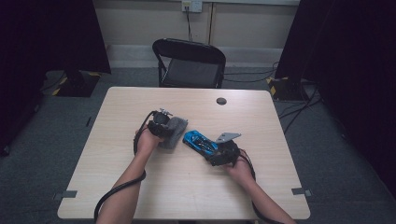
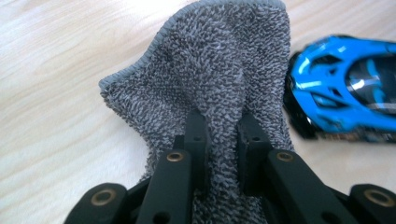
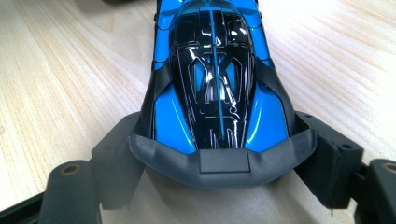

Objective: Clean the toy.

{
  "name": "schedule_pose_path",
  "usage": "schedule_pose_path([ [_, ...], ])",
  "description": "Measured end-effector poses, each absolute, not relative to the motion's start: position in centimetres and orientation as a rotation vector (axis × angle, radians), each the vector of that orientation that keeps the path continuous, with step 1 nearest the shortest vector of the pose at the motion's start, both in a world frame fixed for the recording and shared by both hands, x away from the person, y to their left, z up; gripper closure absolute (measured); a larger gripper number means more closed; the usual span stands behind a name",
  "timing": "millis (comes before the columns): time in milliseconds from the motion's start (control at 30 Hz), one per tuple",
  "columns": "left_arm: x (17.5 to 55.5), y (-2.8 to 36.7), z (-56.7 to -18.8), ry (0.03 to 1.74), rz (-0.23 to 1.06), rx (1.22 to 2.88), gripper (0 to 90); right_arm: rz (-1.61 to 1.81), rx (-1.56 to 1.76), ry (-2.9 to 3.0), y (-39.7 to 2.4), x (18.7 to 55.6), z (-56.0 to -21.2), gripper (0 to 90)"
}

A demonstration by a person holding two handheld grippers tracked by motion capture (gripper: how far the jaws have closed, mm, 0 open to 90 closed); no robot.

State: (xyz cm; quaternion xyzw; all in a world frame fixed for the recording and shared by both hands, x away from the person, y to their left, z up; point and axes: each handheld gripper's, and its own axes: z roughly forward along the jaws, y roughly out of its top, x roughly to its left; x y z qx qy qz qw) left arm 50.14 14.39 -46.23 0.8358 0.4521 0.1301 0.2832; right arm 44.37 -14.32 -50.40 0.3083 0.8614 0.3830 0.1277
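The left gripper (image 2: 223, 140) has its two black jaws pinched tight on a fold of a grey terry cloth (image 2: 215, 74), the fabric bunched between the pads and rising beyond them in a rumpled peak with a stitched hem along its upper edge. In the left gripper view, the cloth stands over pale wood, and the nose of a blue toy car (image 2: 345, 88) sits just beside it to the right.

The right gripper (image 3: 224, 154) has its jaws spread wide and clamped on that same car (image 3: 215, 84), one pad pressing each flank at the tail, with the dark rear wing lying across between them. The car's glossy black canopy and blue bodywork point away from the jaws along the tabletop.

From the high view, the two tools work close together near the middle of a light wooden table (image 1: 140, 186). The left gripper (image 1: 161, 122) holds the cloth (image 1: 173, 133) a little left of centre, and the right gripper (image 1: 218, 151) holds the car (image 1: 200, 142) just right of it, with cloth and car nearly touching. A grey three-cornered plate tops the right gripper, and black cables trail back from both tools beside the person's forearms at the near edge.

A small dark round disc (image 1: 221, 101) lies near the far edge of the table, well apart from the work. Beyond it stands a black folding chair (image 1: 189, 63) on grey carpet.
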Motion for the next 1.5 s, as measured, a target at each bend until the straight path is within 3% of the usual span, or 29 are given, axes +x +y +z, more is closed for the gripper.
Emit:
schedule_pose_path([
  [567, 46.6, 15.0, -45.7, 1.120, 0.328, 2.251, 77.5, 1.099, 0.925, 2.525, -14.9, 44.6, -50.3, 15.4],
  [833, 45.8, 15.2, -45.7, 1.099, 0.317, 2.254, 77.3, 1.126, 0.883, 2.542, -15.5, 44.2, -48.2, 14.0],
  [1167, 43.9, 15.4, -45.5, 1.063, 0.309, 2.263, 77.3, 1.214, 0.966, 2.500, -15.1, 45.2, -45.8, 19.1],
  [1333, 42.7, 15.7, -45.6, 1.047, 0.305, 2.271, 77.3, 1.213, 0.962, 2.497, -14.0, 45.9, -45.5, 27.4],
  [1500, 41.7, 16.0, -45.2, 1.021, 0.298, 2.277, 77.3, 1.153, 0.960, 2.522, -12.5, 46.8, -45.8, 29.0],
])
